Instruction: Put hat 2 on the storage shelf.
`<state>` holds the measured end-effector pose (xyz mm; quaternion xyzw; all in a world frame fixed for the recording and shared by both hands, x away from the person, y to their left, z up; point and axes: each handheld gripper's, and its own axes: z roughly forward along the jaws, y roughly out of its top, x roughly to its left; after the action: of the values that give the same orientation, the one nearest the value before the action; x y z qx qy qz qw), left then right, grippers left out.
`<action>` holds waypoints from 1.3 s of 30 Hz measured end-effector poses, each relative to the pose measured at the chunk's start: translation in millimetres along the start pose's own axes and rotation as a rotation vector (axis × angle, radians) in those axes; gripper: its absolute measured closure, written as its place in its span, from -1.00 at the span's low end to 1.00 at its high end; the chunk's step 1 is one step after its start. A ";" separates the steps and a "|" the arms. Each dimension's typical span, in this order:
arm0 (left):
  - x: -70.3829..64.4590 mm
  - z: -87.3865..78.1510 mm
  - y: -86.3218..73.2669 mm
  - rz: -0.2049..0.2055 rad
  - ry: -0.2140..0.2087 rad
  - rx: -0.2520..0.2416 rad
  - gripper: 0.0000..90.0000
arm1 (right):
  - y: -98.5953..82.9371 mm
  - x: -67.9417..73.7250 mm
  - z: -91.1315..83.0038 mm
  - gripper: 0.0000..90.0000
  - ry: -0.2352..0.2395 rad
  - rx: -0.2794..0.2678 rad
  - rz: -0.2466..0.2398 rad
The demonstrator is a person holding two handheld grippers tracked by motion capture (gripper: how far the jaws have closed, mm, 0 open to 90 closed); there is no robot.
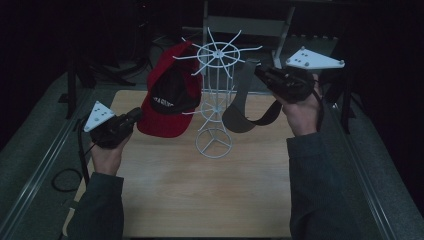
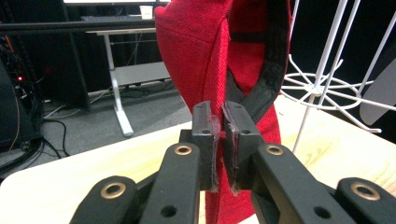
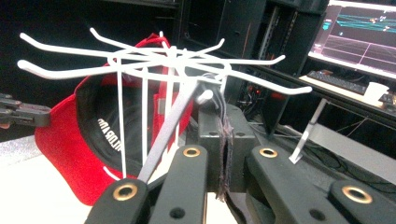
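Left hand-held gripper [image 2: 219, 135] clamped on red cap [image 1: 167, 97] brim, right hand-held gripper [image 3: 226, 144] pinching grey cap [image 1: 245, 102] fabric, both beside white wire rack [image 1: 215, 95] on wooden surface [image 1: 200, 195].

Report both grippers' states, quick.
Left gripper: shut on the red cap.
Right gripper: shut on the grey cap, beside the white wire rack.

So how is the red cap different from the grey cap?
The red cap is bright red with white lettering; the grey cap is plain and dark. The red cap hangs left of the white rack, the grey cap right. The left claw pinches the red, the right claw the grey.
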<state>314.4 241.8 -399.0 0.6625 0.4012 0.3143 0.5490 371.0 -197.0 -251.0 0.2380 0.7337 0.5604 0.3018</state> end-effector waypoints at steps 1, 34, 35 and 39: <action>0.0 0.0 0.0 0.000 -0.001 0.000 0.87 | -1.3 1.0 3.0 0.96 -0.002 0.010 -0.003; -1.0 -1.7 0.7 -0.005 -0.004 -0.010 0.52 | -9.8 0.0 12.9 0.42 -0.026 0.029 0.063; -0.6 -1.9 0.9 -0.008 -0.005 -0.012 0.46 | -13.2 -2.6 13.2 0.22 -0.034 0.039 0.074; 0.2 -3.4 1.7 -0.019 0.000 -0.024 0.35 | -18.0 -5.3 11.1 -0.07 -0.060 0.039 0.071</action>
<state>311.8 243.5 -396.6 0.6519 0.4037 0.3141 0.5598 382.4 -197.8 -269.5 0.2866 0.7263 0.5488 0.2987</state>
